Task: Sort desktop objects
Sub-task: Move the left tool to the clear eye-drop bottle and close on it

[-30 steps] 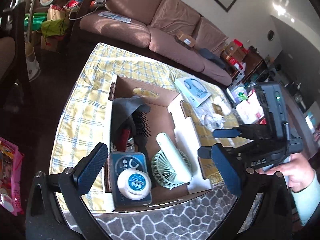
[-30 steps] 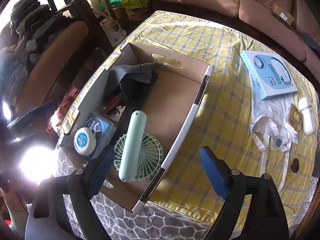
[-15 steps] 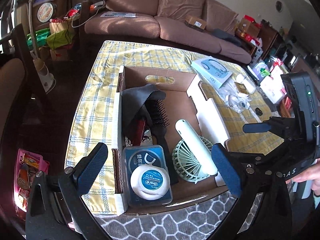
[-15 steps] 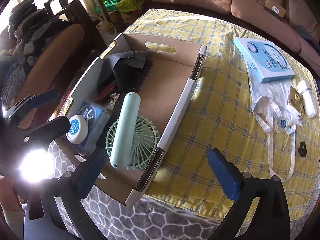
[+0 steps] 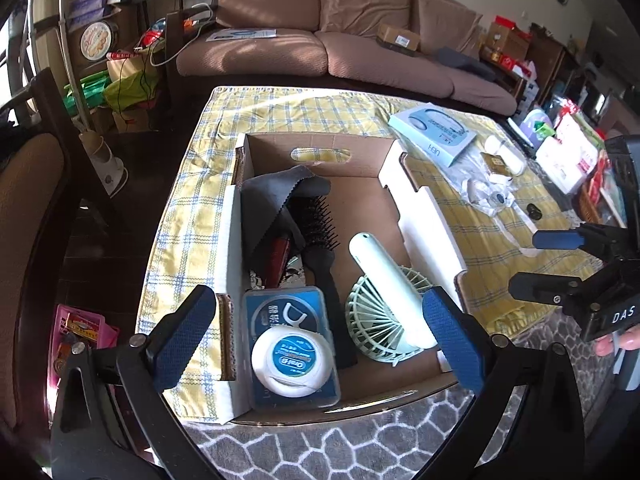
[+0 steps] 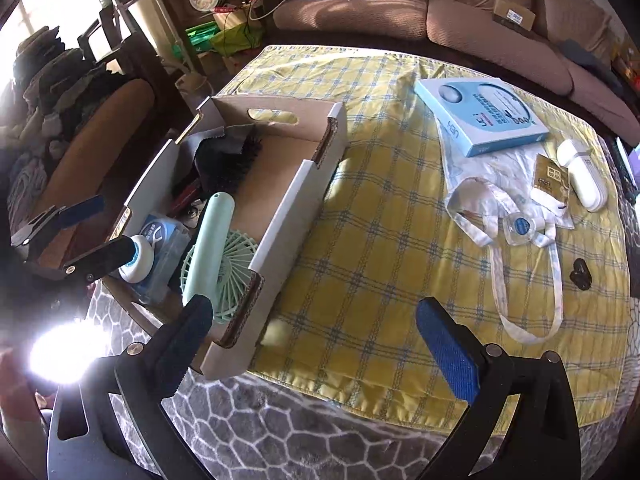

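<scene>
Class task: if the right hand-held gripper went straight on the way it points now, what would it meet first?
Probably bare yellow checked tablecloth, just right of the cardboard box. The right hand-held gripper is open and empty; depth is uncertain.

My tabletop's yellow checked cloth carries an open cardboard box, a light-blue flat carton and a white tote bag.

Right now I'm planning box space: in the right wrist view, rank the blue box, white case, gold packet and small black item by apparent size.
1. blue box
2. white case
3. gold packet
4. small black item
</scene>
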`<action>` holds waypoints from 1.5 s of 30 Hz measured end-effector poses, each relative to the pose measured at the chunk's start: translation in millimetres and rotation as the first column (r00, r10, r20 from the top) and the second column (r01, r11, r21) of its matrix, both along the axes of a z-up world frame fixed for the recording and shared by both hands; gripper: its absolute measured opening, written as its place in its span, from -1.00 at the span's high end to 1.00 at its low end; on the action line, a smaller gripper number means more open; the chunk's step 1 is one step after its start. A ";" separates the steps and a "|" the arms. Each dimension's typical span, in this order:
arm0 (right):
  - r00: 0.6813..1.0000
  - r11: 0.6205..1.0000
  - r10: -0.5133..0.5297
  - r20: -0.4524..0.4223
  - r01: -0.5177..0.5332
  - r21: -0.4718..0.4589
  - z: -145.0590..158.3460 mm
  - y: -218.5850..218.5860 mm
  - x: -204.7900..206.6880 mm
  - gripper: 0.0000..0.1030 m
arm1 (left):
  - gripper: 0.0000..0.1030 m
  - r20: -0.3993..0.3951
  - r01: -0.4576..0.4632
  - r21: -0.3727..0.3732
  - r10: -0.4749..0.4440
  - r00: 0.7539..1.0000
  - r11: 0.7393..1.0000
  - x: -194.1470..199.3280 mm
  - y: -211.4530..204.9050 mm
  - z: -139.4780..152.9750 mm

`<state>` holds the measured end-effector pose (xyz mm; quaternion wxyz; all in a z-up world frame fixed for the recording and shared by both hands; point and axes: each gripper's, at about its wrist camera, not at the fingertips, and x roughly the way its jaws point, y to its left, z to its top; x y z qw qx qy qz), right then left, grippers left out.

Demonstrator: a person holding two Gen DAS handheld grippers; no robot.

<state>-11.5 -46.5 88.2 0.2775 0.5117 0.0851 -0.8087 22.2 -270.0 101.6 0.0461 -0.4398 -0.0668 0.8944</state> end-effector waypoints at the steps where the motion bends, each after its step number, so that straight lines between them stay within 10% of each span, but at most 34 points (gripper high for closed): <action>1: 1.000 1.000 -0.009 -0.007 0.009 -0.015 2.8 11.2 0.4 -1.00 | -1.00 -0.006 0.000 0.026 0.000 1.000 1.000 1.4 4.0 2.0; 13: 0.987 0.983 -0.160 -0.008 0.159 -0.093 5.9 177.6 -13.7 -1.00 | -1.00 -0.058 0.123 0.039 -0.121 0.991 0.992 -28.7 128.9 33.5; 21: 0.971 0.948 -0.240 -0.008 0.233 -0.217 -0.1 248.2 -32.8 -1.00 | -1.00 -0.066 0.276 0.001 -0.275 0.959 0.961 -87.8 237.1 2.1; 36: 0.989 0.977 -0.122 -0.078 0.105 -0.188 -54.4 272.8 -112.1 -0.17 | -0.47 0.055 0.446 -0.085 -0.442 0.895 0.891 -184.3 305.0 -78.7; 45: 0.982 0.995 -0.060 -0.182 0.045 -0.089 -62.3 257.7 -130.5 -0.12 | -0.33 0.071 0.482 -0.104 -0.477 0.876 0.870 -195.6 308.9 -91.2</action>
